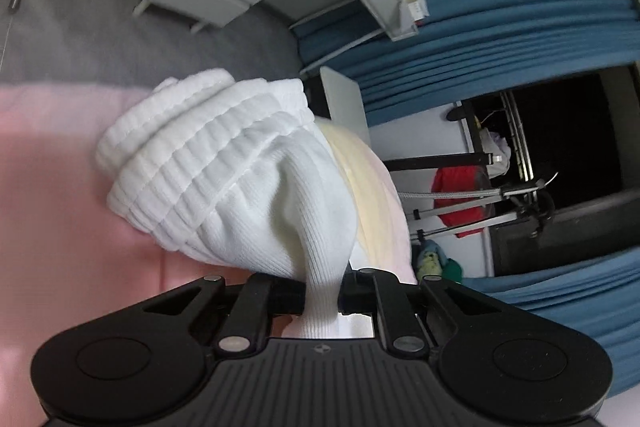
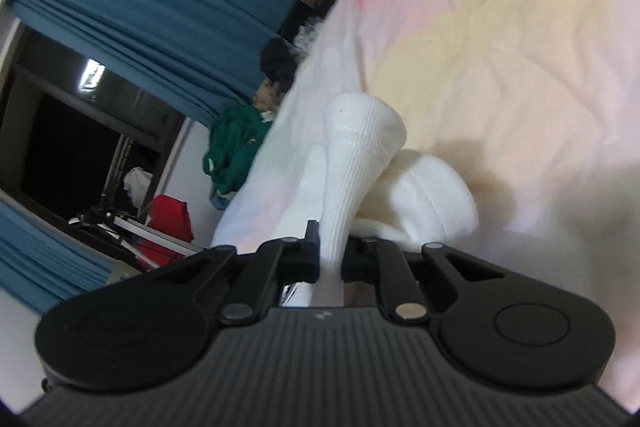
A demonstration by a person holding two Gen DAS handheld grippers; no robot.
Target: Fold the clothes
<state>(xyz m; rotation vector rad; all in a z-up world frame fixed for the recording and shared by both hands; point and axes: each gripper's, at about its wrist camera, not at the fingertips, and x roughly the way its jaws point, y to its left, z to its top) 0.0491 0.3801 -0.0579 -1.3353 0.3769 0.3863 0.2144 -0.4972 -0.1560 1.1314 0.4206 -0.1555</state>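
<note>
Both jaws clamped: my left gripper [image 1: 322,297] pinches the white sock [image 1: 224,163] by its ribbed fabric, right gripper [image 2: 330,259] likewise, over the pastel bedding [image 2: 500,67]. Keep grips firm, bring ends together evenly, then lay flat.

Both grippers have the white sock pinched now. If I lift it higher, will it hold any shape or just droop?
The white sock will probably droop: it already bunches and sags beyond the left gripper. Its ribbed knit in the right gripper looks soft and grippy, so slipping seems unlikely. It looks light for its size.
</note>
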